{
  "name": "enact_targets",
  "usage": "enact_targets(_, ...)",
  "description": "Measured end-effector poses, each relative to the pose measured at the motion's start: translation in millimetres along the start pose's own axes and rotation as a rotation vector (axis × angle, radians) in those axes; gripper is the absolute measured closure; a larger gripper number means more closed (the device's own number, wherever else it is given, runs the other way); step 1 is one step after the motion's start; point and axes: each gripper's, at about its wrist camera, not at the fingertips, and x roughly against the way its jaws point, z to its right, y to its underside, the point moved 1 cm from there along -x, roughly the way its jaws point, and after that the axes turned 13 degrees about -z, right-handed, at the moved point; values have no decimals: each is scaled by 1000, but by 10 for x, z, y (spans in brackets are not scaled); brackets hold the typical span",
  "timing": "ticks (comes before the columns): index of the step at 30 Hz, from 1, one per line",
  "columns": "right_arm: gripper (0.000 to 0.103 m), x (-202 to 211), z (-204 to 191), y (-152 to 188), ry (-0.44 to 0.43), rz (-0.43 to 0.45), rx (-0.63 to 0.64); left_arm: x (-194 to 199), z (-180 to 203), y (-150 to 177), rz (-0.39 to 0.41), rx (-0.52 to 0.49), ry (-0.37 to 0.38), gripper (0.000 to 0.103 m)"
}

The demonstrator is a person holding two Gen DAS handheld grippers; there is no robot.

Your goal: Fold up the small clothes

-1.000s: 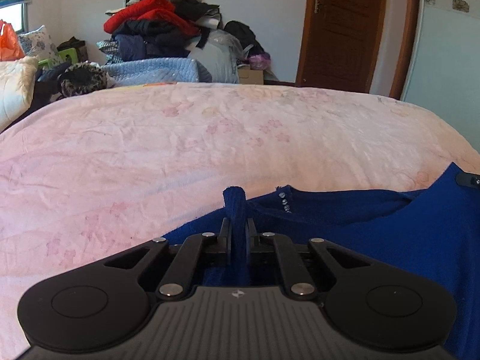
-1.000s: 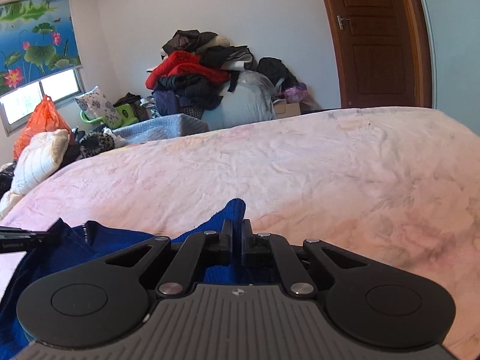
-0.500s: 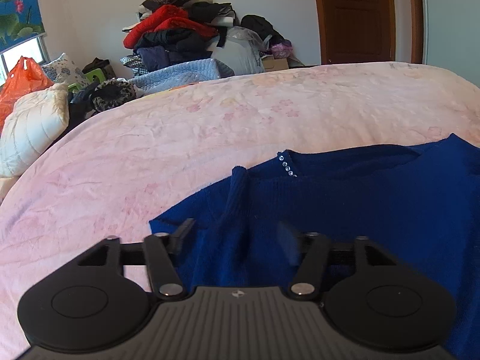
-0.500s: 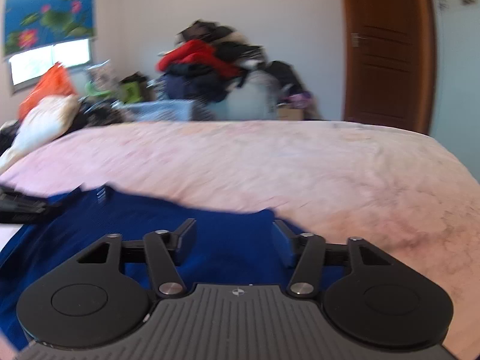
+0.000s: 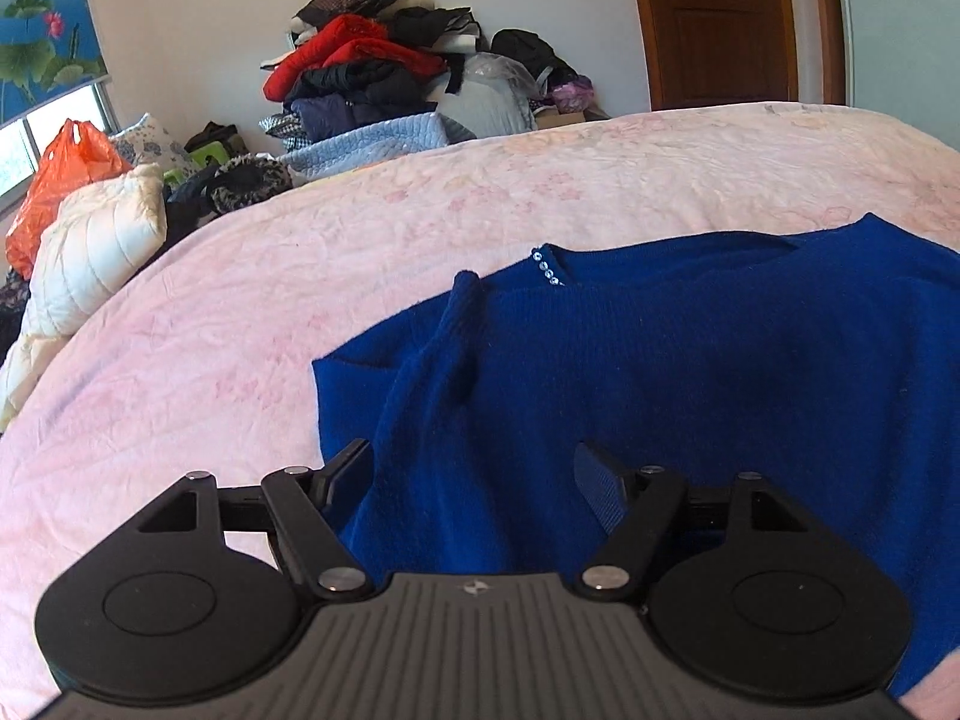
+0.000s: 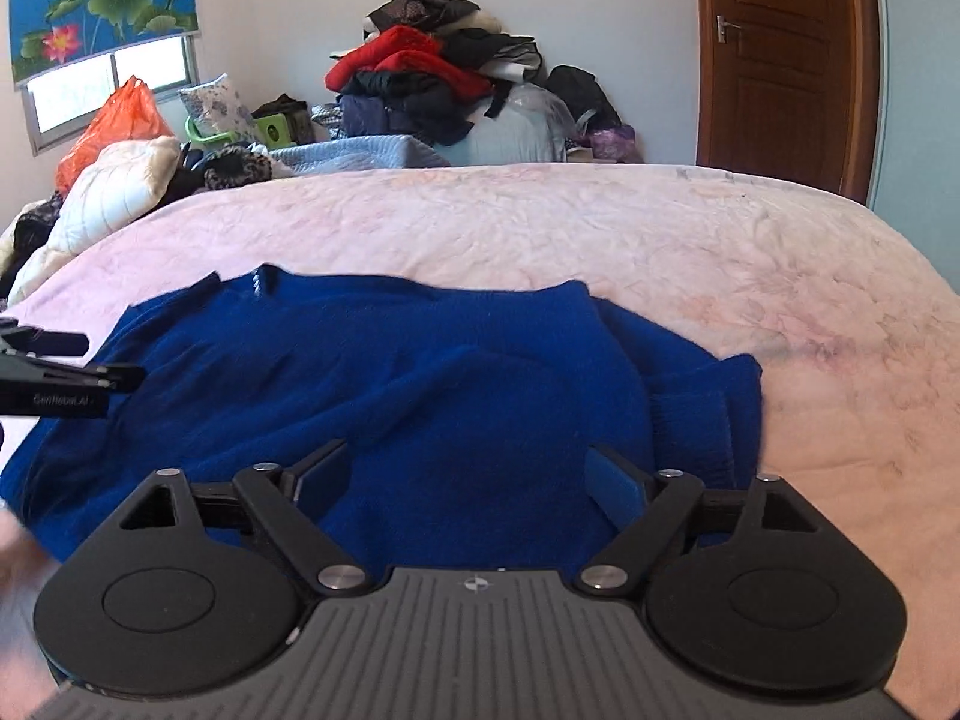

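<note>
**Both grippers let go over the blue sweater**

The left gripper (image 5: pixel 474 468) holds its fingers apart; the right gripper (image 6: pixel 465 468) has just spread wider, gripping nothing. The blue sweater (image 6: pixel 420 384) lies on the pink bed (image 6: pixel 600 228), apparently part-folded. Beyond, a clothes pile (image 6: pixel 432 78)

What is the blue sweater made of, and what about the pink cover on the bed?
The blue sweater looks like soft knitted wool or acrylic: its surface is fuzzy and matte, and the cuff is ribbed. The pink bed cover looks like thin woven cotton, matte, with fine crinkles and a faded flower print. Neither fibre is certain.
</note>
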Motion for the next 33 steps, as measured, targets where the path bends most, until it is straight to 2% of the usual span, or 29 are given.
enact_targets(2,14,-60,-11,66,10,-23,6,-5,17,46,-7,3,-1,30)
enact_targets(5,13,-79,-18,139,11,-10,9,-14,29,100,-9,6,-7,30)
enact_targets(10,1,-122,-106,220,27,2,64,-34,18,178,5,26,-6,26)
enact_targets(13,0,-137,-182,246,69,5,105,-37,43,244,32,16,-21,25)
enact_targets(18,1,-127,-121,241,41,9,83,-37,88,327,74,11,-52,22)
enact_targets(25,1,-136,-140,250,65,4,102,-47,120,451,137,46,-83,18)
enact_targets(29,1,-139,-135,250,65,4,102,-64,82,452,131,68,-77,12)
enact_targets(33,1,-144,-155,248,70,5,105,-102,-32,449,107,129,-37,3)
